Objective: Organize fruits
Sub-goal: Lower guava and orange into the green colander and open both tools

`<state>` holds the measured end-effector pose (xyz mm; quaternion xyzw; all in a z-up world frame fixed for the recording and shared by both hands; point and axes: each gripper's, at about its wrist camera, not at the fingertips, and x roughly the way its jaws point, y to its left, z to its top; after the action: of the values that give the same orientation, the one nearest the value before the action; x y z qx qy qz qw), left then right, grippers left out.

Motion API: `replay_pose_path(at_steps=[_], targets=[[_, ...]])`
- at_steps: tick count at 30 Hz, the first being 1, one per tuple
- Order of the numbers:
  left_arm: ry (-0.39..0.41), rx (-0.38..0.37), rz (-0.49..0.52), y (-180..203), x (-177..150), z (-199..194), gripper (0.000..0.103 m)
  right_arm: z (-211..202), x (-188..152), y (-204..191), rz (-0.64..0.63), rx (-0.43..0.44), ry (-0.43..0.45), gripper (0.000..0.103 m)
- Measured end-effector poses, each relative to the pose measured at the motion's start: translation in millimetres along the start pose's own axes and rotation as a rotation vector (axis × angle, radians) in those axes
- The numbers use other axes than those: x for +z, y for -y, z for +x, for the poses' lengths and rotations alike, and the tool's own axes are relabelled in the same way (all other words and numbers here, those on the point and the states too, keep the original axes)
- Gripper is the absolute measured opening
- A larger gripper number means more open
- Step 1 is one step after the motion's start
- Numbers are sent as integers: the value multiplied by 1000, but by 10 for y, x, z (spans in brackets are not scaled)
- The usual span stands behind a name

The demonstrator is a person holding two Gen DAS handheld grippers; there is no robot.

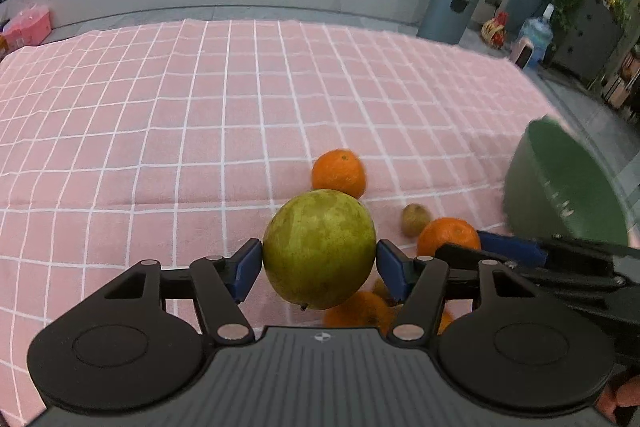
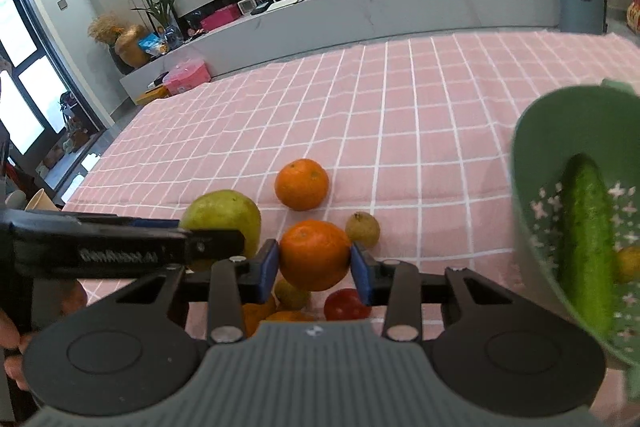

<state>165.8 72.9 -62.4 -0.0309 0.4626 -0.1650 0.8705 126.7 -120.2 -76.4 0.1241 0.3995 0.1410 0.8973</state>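
While the left gripper (image 1: 319, 259) points down at the pink checked cloth (image 1: 160, 131), its two blue pads (image 1: 246, 269) press on both sides of a big green pear (image 1: 319, 247). The jaws are spread wide, because the pear is fat, and the pear fills the gap between them. It is held up off the cloth.

Just beside it, the right gripper (image 2: 315, 265) pinches an orange (image 2: 315, 254) between its own blue pads (image 2: 267, 269). These jaws stand closer together, since the orange is smaller than the pear. The pads touch the orange on its left and right sides.

More fruit lies on the cloth near the two grippers. Another orange (image 2: 301, 183) sits a little farther away, and a small brown-green fruit (image 2: 363, 229) rests near the held orange. Under the right gripper are a red fruit (image 2: 345, 305) and more orange ones, partly hidden.

At the right side is a green bowl (image 2: 532, 147) with white flower marks. A long green cucumber (image 2: 586, 243) lies in it, with a small yellow fruit (image 2: 629, 263) beside it.
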Motion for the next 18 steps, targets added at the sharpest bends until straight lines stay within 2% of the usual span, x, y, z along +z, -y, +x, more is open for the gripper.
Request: replay_pose_path(at_steps=[4, 11, 18], targets=[[21, -46, -18, 125, 32, -215, 72, -239, 48, 53, 2, -12, 6, 35], [36, -141, 56, 705, 194, -499, 72, -782, 204, 302, -22, -55, 26, 35], [-5, -221, 156, 1402, 367, -397, 72, -1198, 356, 810, -40, -147, -9, 35]])
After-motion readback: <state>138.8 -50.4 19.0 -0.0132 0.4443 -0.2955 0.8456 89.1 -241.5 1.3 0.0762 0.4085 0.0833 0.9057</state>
